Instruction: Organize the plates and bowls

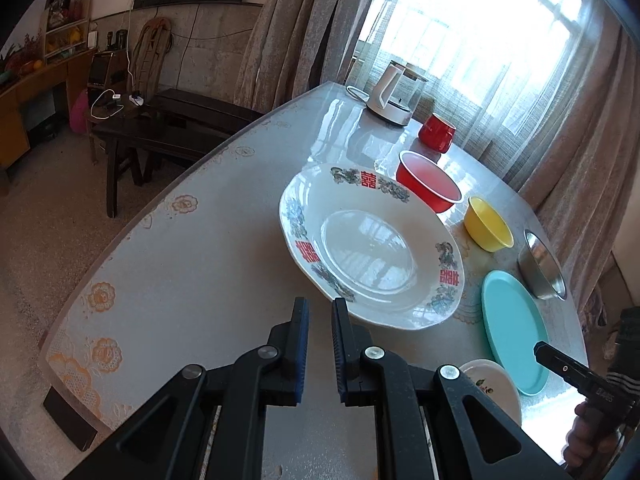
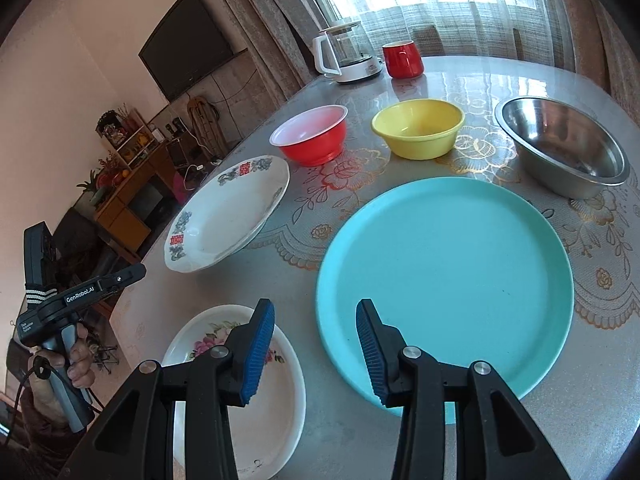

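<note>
1. The small flowered plate (image 2: 236, 364) was partly hidden behind the right gripper (image 2: 316, 320) in the right wrist view, and in the left wrist view only a sliver of it showed. The steel bowl (image 2: 560, 148) was cut by the frame edge in the left wrist view. The right gripper there appeared only as a dark tip at the picture's right edge, with part of a hand (image 1: 592, 436) below it.
2. Counted on the table (image 2: 500, 420): three plates, namely the flowered one, a teal plate (image 2: 444, 276) and a large patterned plate (image 1: 372, 244); three bowls, namely a red bowl (image 2: 310, 134), a yellow bowl (image 2: 418, 128) and the steel one; one red mug (image 2: 402, 59); one kettle (image 2: 346, 54).
3. Taking the teal plate as landmark: the patterned plate lay to its left, the flowered plate at its near left, and the three bowls in a row beyond it.
4. The left gripper (image 1: 318, 308) hung just short of the patterned plate's near rim, its jaws nearly closed with a narrow gap, gripping nothing.
5. The right gripper's jaws stood partly apart and empty, above the gap between the flowered plate and the teal plate's near-left rim.
</note>
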Motion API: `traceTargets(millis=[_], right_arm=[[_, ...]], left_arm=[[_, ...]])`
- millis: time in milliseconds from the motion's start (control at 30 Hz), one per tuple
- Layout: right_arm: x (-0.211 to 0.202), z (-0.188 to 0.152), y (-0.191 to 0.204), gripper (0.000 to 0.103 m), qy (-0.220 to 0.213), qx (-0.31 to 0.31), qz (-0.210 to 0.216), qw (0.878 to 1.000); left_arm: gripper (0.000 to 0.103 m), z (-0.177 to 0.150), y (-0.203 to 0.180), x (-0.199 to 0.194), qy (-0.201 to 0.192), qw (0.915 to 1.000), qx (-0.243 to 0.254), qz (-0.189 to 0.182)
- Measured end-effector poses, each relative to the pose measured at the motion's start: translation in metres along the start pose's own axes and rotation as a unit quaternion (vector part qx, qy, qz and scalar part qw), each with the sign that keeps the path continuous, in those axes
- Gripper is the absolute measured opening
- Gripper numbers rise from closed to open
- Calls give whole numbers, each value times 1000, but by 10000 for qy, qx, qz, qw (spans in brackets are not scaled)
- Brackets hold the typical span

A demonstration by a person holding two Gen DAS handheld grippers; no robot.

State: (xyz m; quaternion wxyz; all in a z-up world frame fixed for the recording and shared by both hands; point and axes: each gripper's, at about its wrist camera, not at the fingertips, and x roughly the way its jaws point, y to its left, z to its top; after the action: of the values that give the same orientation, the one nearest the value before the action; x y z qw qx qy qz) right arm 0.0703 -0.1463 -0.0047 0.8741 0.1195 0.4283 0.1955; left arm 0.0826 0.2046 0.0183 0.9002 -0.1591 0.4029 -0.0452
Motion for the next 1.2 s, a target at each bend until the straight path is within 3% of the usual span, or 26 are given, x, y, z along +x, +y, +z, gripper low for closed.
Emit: traceTargets(millis=[267,367,633,900,1133,1200], right_arm=[[29,30,18,44,317,73,508,9982],[44,44,20,48,412,208,552,9974],[87,72,19,49,648,513,645,9945],[123,87,22,49,884,582,704,9919],[147,84,25,34,1175,547,679,9892],[147,84,24,33,1146,544,690,9895]], left_arm=[[13,44,8,12,-328,9994,69,-30],[14,59,11,28,-267,9996,47,-111],[14,82,20,71,-14,9999,97,-87],[12,84,7,103,342,9972,546,-367],[11,77,-9,117,635,9923,927,-529],[11,80,-5,108,488,9932,858,-620]])
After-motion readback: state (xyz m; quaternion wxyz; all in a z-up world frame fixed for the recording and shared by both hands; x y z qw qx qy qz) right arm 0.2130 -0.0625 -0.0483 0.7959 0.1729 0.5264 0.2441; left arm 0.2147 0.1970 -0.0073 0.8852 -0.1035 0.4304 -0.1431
